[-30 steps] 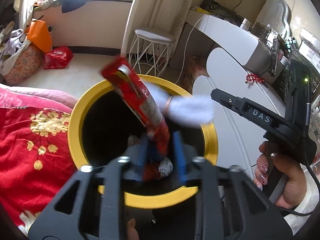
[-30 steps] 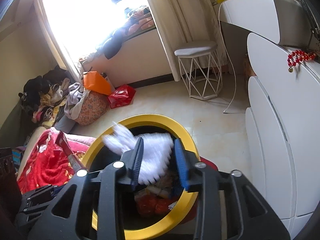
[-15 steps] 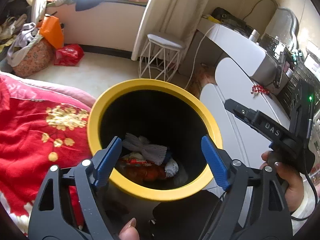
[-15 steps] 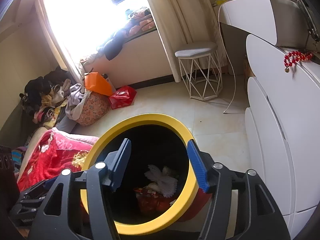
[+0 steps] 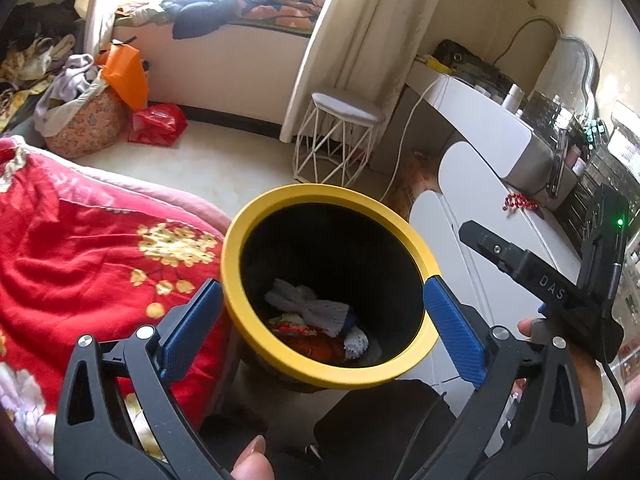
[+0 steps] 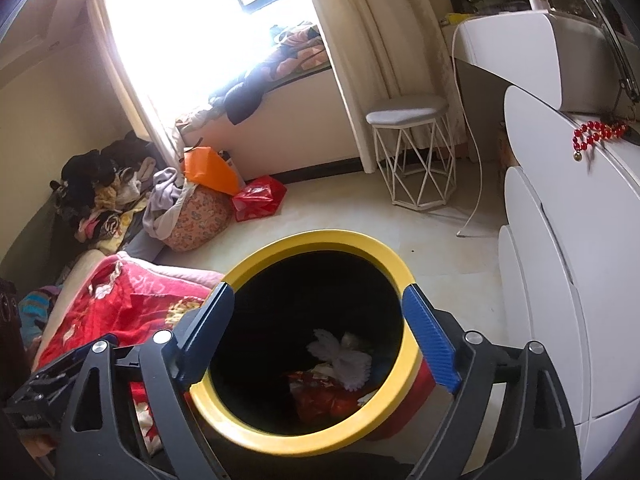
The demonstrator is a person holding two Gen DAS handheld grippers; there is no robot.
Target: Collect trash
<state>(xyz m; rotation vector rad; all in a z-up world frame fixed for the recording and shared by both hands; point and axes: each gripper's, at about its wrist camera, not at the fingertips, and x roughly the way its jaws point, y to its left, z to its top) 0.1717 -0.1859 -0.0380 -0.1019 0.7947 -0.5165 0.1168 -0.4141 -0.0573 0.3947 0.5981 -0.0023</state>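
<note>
Left hand-held gripper [image 5: 320,320]: its jaws are opening and already stand very wide, with the blue pads on either side of the bin's mouth as the left camera sees it. Nothing is between the pads, and they press on nothing.
Right hand-held gripper [image 6: 316,328]: its jaws are opening too, and are spread wide above the bin. They hold nothing. In the left view its black body shows at the right edge, held by a hand [image 5: 568,360].
Bin: a round black trash bin with a thick yellow rim [image 5: 240,248] stands on the pale floor, just beside the bed and near the white cabinet.
Trash: a crumpled white tissue [image 5: 308,306] lies at the bottom of the bin on top of a red and orange snack wrapper [image 5: 308,344]. In the right view the same white tissue [image 6: 344,360] rests on the wrapper [image 6: 320,396].
Bed: a red blanket with gold flowers [image 5: 92,248] covers it, and it touches the bin's left side.
Cabinet: a white curved cabinet [image 6: 568,280] is right of the bin, and a red bead bracelet [image 6: 596,132] lies on its top surface.
Further back: a white wire stool with a grey seat [image 6: 412,152], a red plastic bag [image 6: 260,196] and an orange paper bag [image 6: 208,172] are on the floor under the window.
</note>
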